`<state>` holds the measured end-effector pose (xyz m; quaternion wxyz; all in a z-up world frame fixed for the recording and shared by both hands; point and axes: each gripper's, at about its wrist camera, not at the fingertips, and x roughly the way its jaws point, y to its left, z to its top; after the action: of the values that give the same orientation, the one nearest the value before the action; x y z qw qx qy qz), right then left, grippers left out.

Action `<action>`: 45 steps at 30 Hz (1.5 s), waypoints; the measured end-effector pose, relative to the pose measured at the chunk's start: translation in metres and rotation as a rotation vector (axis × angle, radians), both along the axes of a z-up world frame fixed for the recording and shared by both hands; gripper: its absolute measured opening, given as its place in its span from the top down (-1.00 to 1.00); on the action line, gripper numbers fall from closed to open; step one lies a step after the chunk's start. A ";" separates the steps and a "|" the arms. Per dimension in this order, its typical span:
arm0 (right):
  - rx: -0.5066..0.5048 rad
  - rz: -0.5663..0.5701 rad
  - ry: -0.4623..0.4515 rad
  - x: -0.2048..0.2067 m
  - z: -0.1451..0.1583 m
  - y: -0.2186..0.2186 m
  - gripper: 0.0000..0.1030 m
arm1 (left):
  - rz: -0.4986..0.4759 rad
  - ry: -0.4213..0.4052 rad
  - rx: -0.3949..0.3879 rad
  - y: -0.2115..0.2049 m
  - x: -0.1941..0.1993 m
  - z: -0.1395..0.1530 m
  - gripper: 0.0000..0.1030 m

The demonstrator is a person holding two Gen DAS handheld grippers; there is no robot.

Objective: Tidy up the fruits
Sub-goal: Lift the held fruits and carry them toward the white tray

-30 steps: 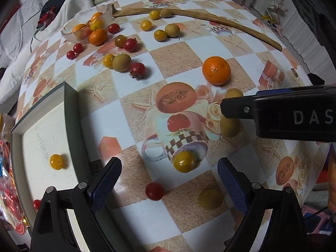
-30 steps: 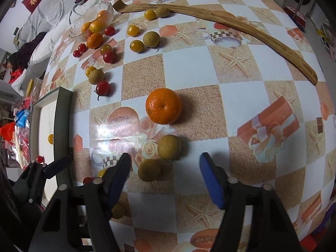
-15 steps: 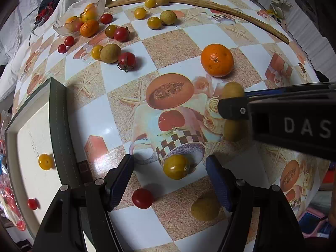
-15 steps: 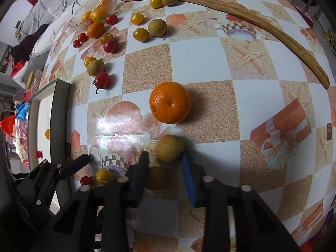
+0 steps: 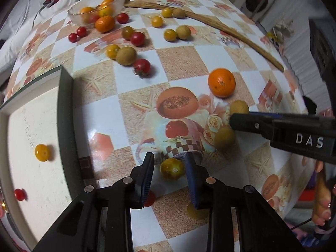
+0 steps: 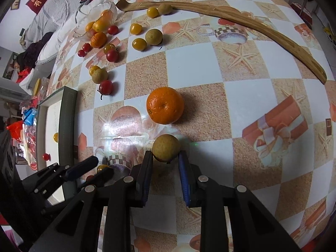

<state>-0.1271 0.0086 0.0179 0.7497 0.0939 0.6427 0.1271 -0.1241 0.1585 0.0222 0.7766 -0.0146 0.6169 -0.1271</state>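
The left tongs [image 5: 169,168] have just been closing, and a yellow cherry tomato [image 5: 172,168] sits between their blue pads; the right pad touches it, while a thin gap shows on the left side, so I cannot tell if the grip is firm. The right tongs [image 6: 164,159] are clamped on a brown longan [image 6: 166,148], both pads pressing its lower sides.

Taking the big orange [image 6: 165,105] as the landmark: the held longan lies just below it in the right wrist view, and the yellow tomato is farther down and to the left. A second longan [image 5: 224,138] lies under the right tongs' arm in the left wrist view, between the orange and the tomato. Up and left of the orange, a red cherry tomato [image 6: 106,87] rests on the checked counter [image 6: 210,67], with more tomatoes and longans scattered beyond it toward a glass bowl [image 6: 109,7]. Far left of the orange stands a dark-rimmed white tray [image 5: 65,113] holding one yellow tomato [image 5: 42,152] and one small red tomato [image 5: 19,194], well apart. A long curved wooden strip [image 6: 241,19] arcs above the orange.
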 end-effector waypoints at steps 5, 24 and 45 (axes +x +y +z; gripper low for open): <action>0.001 -0.004 -0.009 -0.004 0.005 0.001 0.48 | 0.023 -0.008 -0.017 0.013 -0.003 0.011 0.37; -0.014 -0.007 -0.009 -0.012 0.009 -0.001 0.48 | -0.041 -0.026 0.086 -0.013 -0.006 -0.008 -0.19; 0.002 0.003 -0.037 -0.014 0.024 0.007 0.48 | 0.053 -0.016 -0.056 0.018 -0.009 0.017 0.55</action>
<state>-0.1406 0.0157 0.0415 0.7613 0.0915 0.6285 0.1305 -0.1334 0.1770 0.0389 0.7837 -0.0516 0.6065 -0.1239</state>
